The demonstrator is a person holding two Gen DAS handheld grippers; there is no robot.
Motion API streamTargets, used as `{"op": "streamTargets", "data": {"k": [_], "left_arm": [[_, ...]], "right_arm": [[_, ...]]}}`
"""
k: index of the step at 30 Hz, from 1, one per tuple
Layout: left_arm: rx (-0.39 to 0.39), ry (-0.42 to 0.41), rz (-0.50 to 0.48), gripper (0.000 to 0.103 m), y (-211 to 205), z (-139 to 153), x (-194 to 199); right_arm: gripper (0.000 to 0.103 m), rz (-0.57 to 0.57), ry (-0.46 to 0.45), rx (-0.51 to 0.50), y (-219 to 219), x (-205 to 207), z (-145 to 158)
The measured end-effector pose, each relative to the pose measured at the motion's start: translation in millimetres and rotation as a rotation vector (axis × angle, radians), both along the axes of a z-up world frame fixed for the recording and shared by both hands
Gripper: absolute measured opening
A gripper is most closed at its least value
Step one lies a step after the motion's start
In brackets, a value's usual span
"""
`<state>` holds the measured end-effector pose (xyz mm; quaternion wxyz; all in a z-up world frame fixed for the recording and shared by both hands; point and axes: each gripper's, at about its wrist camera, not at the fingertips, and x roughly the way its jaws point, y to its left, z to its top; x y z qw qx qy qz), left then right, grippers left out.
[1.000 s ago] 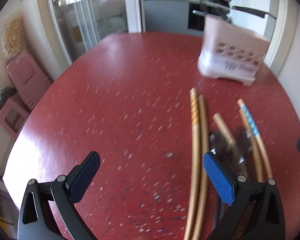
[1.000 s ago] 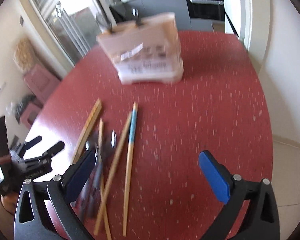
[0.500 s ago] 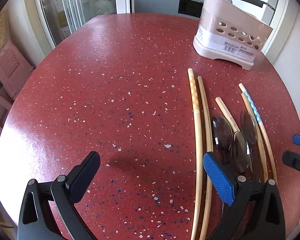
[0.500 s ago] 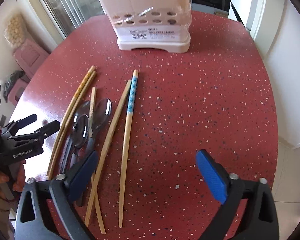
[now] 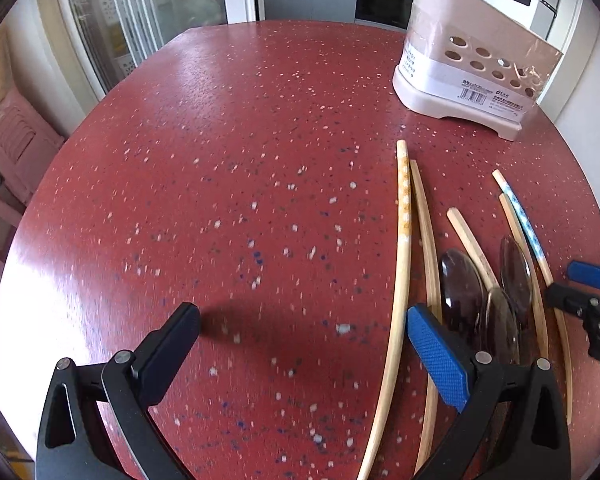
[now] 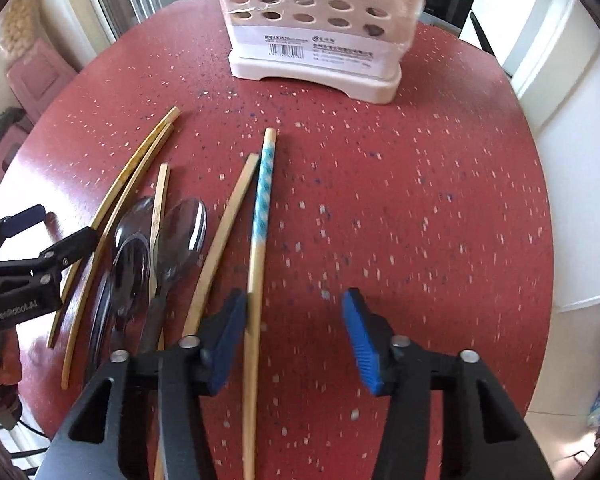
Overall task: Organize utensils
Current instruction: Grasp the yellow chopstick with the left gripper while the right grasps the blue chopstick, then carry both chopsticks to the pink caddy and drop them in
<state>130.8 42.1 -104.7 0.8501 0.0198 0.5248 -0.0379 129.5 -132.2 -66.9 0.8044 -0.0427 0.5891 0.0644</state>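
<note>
Blue-patterned chopstick (image 6: 261, 216), slim bamboo, lies lengthwise between the right gripper's (image 6: 294, 334) spread fingers, beside the left finger, pointing toward the perforated holder (image 6: 320, 28). Left gripper (image 5: 300, 344) gapes empty over the speckled red counter (image 5: 220, 160).

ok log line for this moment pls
left open, idle | right open, low beside blue chopstick | spoons, chopsticks on table | holder upright

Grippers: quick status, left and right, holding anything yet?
Left gripper: open, holding nothing, over the table.
Right gripper: open, holding nothing, blue chopstick beside its left finger.
</note>
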Motion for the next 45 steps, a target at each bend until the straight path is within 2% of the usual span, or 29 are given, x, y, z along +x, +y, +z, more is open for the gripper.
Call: {"op": "streamTargets", "data": {"k": [3,9,11,15,18,20,21,22,23,27,32,36,39,45], "left_arm": [[0.023,0.002,-0.037,0.103,-6.3,3.1,11.8],[0.050,0.042,-0.129,0.103,-26.5,4.0,35.1],[0.048,0.072,-0.140,0.103,-29.9,3.7,41.9],[0.017,0.115,-0.181,0.101,-36.7,5.8,51.1],[0.020,0.134,-0.241,0.082,-46.6,9.3,53.4],[0.022,0.150,-0.285,0.066,-55.6,11.5,54.7],[0.026,0.154,-0.293,0.063,-60.1,12.7,54.7],[0.023,0.161,-0.300,0.054,-63.4,13.3,54.8],[0.020,0.164,-0.303,0.036,-65.3,13.9,55.2],[0.005,0.158,-0.271,0.037,-62.4,15.0,57.0],[-0.069,0.081,-0.171,0.037,-37.9,23.3,44.7],[-0.092,-0.030,-0.124,0.037,-30.0,43.1,21.4],[-0.110,-0.119,-0.099,0.037,-29.3,63.6,11.6],[-0.225,-0.238,-0.067,0.037,-27.2,106.0,1.5]], "right_arm": [[0.041,0.001,0.035,0.007,3.2,19.5,1.8],[0.038,0.031,0.122,-0.022,11.0,44.3,2.4],[0.034,0.044,0.138,-0.021,14.2,48.2,3.8],[0.008,0.063,0.155,-0.014,20.8,52.6,7.0],[0.008,0.069,0.147,0.004,20.2,52.1,9.4],[0.008,0.066,0.140,0.035,13.2,46.4,10.6],[0.008,0.065,0.135,0.048,11.4,44.6,11.7],[0.008,0.066,0.126,0.062,9.2,42.3,13.6],[0.008,0.070,0.116,0.075,6.5,40.2,15.9],[0.008,0.087,0.071,0.112,-5.4,28.1,27.0],[0.008,0.089,0.018,0.188,-27.2,12.8,40.8],[0.008,0.081,-0.030,0.253,-48.8,-0.5,55.1],[0.008,0.067,-0.066,0.300,-59.9,-14.1,63.8],[0.008,0.084,-0.156,0.373,-62.7,-23.6,98.5]]}}
